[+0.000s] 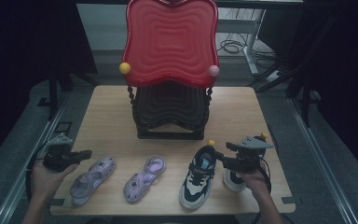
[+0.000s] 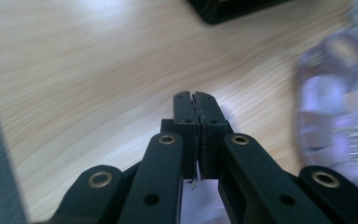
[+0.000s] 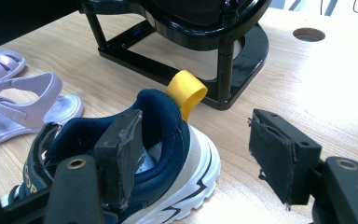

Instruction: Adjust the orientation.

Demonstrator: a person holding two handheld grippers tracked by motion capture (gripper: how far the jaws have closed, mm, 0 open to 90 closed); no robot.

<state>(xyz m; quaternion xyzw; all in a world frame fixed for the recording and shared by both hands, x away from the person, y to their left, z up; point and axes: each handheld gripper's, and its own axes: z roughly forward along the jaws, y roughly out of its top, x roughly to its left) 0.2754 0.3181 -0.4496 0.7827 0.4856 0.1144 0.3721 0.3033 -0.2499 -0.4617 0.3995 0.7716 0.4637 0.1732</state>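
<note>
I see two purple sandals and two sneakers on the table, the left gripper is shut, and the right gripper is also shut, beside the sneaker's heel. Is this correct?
Not quite: the right gripper is open, not shut. The right gripper view shows its jaws wide apart, one at the heel of the sneaker. The rest holds: two purple sandals and two sneakers lie on the table, and the left gripper is shut.
</note>
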